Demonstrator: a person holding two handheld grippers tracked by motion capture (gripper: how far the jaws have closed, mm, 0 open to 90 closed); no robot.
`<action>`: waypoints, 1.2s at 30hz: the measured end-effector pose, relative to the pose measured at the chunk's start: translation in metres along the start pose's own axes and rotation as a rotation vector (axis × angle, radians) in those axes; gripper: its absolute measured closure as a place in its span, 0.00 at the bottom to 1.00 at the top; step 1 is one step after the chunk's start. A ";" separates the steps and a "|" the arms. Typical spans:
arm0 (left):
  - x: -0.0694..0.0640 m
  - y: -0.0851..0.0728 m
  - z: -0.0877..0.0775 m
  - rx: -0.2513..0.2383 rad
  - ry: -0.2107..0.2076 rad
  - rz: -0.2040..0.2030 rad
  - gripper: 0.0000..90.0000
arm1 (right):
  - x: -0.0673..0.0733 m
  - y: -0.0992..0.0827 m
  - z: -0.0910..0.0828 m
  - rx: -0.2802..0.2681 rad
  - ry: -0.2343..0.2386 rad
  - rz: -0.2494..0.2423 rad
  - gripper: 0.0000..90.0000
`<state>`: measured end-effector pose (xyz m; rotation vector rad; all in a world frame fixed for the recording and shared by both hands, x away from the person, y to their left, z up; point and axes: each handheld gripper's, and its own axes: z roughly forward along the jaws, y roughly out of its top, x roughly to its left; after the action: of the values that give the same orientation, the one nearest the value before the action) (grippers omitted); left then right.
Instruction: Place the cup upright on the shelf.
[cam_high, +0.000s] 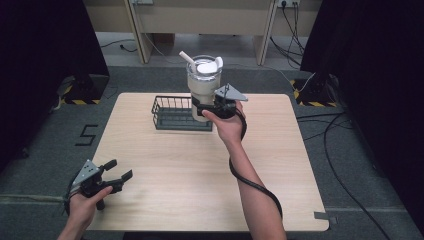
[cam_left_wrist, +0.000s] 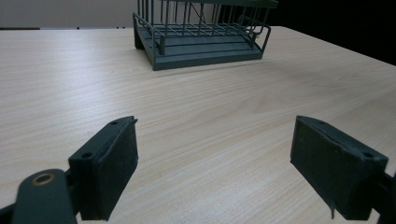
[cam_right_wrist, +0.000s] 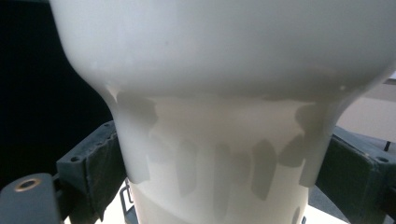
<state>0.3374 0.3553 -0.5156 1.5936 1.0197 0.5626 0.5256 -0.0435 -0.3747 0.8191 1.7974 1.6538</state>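
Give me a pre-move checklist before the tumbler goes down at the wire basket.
1. Right gripper clamped on the tumbler at its narrow lower part: ok.
2. Tumbler upright, lid and straw on: ok.
3. Wire basket floor free of items: ok in the left gripper view.
4. Tumbler base clear of the basket rim: cannot tell.
5. Left gripper open, well away at the near table corner: ok.
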 end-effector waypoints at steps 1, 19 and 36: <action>0.000 0.000 0.000 0.002 0.003 0.001 0.16 | 0.000 0.001 0.003 0.001 -0.002 -0.003 0.12; 0.000 0.000 0.001 0.006 0.002 0.003 0.16 | -0.006 0.006 0.031 0.020 -0.015 0.015 0.12; 0.001 0.000 0.001 0.006 0.006 -0.003 0.16 | -0.008 0.007 0.056 0.035 -0.020 0.011 0.12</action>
<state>0.3390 0.3553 -0.5162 1.5962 1.0295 0.5627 0.5736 -0.0123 -0.3729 0.8588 1.8161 1.6200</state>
